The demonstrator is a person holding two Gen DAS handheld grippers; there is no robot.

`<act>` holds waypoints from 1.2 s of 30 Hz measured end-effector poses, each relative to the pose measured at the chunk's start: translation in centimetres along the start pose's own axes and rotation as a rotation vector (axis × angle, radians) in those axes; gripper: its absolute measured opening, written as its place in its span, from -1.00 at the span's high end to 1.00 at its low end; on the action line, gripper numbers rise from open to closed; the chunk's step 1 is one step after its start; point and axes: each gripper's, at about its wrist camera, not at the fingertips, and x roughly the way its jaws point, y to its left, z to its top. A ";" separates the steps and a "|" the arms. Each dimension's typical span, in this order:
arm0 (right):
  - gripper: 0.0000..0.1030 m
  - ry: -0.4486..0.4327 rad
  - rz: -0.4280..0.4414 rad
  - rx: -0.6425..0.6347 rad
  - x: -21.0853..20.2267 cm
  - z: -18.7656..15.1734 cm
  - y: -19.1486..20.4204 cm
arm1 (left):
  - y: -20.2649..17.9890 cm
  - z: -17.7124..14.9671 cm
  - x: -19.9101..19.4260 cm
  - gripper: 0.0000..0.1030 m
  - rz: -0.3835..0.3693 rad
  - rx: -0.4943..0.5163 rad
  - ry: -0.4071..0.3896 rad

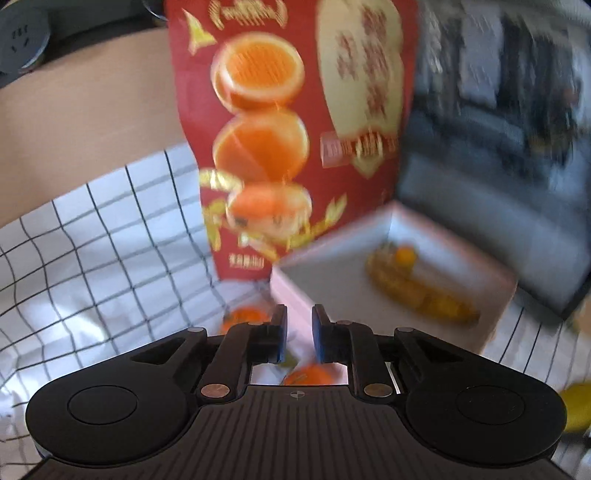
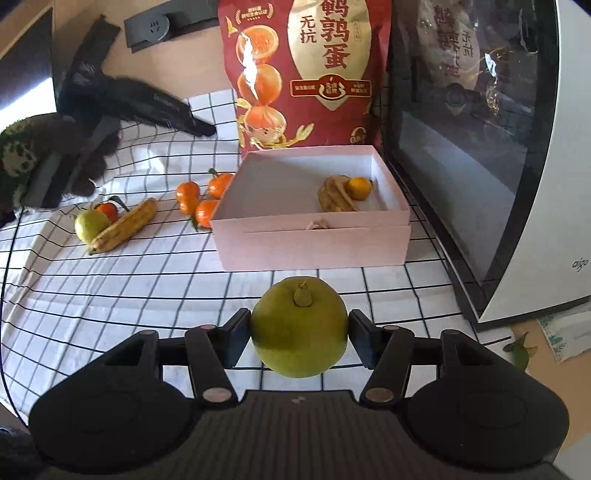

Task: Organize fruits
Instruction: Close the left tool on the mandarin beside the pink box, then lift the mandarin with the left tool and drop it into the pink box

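Note:
My right gripper (image 2: 300, 334) is shut on a large green citrus fruit (image 2: 299, 328), held just above the checked cloth in front of the pink box (image 2: 314, 243). The box holds a banana (image 2: 336, 194) and a small orange (image 2: 360, 187). Left of the box lie several tangerines (image 2: 201, 197), a second banana (image 2: 125, 227), a pear (image 2: 90, 225) and one more tangerine (image 2: 108, 210). My left gripper (image 1: 299, 338) is nearly shut and empty, above tangerines (image 1: 308, 373) beside the box's left corner (image 1: 291, 291). The left wrist view is blurred.
A tall red snack bag (image 2: 306, 74) stands behind the box. A white appliance with a dark glass door (image 2: 480, 147) is at the right. A dark furry object (image 2: 92, 122) and a wall socket (image 2: 151, 27) are at the back left. A green leaf (image 2: 519, 350) lies at the right.

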 end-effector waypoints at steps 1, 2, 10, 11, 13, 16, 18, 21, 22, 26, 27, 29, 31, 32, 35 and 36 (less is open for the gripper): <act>-0.12 0.004 -0.001 -0.001 0.0 -0.2 0.1 | -0.2 -0.9 0.2 0.63 0.000 0.028 0.018; -0.12 0.008 -0.003 0.000 0.0 -0.4 0.1 | -0.4 -1.8 0.3 0.63 -0.001 0.059 0.038; -0.12 0.049 -0.013 0.011 0.9 -0.8 0.1 | -1.4 -4.6 2.7 0.61 0.005 0.169 0.085; -0.12 0.048 -0.011 0.005 0.9 -0.7 0.3 | -1.5 -4.5 2.8 0.61 -0.012 0.168 0.078; -0.12 0.047 -0.005 -0.007 0.9 -0.5 0.6 | -1.7 -4.4 2.9 0.44 -0.041 0.179 0.080; -0.12 0.054 0.002 -0.016 1.3 -0.2 0.9 | -2.2 -4.9 3.5 -0.33 -0.062 0.215 0.129; -0.12 0.062 0.006 -0.024 1.7 -0.1 1.2 | -2.0 -5.4 3.7 -0.45 -0.071 0.214 0.134; -0.12 0.072 0.017 -0.040 2.3 0.1 1.6 | -0.7 -5.3 3.5 -0.39 -0.088 0.126 0.115; -0.12 0.076 0.021 -0.047 2.7 0.1 1.8 | -0.2 -5.2 3.5 -0.36 -0.094 0.086 0.111; -0.12 0.095 0.028 -0.062 3.8 0.1 2.3 | 1.2 -4.4 4.5 -0.35 -0.073 -0.021 0.129; -0.12 0.098 0.029 -0.067 4.0 0.1 2.4 | 1.5 -4.3 4.9 -0.35 -0.070 -0.053 0.141; -0.12 0.093 0.027 -0.081 4.1 0.1 2.7 | 2.1 -4.1 5.6 -0.34 -0.079 -0.106 0.160; -0.12 0.093 0.030 -0.086 4.2 0.1 2.6 | 2.3 -4.1 6.0 -0.28 -0.084 -0.134 0.170; -0.12 0.093 0.032 -0.085 4.2 0.1 2.5 | 2.3 -4.2 6.0 -0.26 -0.085 -0.134 0.169; -0.12 0.093 0.038 -0.078 4.1 0.0 2.3 | 1.9 -4.4 5.6 0.02 -0.093 -0.124 0.147; -0.12 0.093 0.038 -0.075 4.1 0.0 2.2 | 1.8 -4.5 5.4 0.02 -0.086 -0.120 0.143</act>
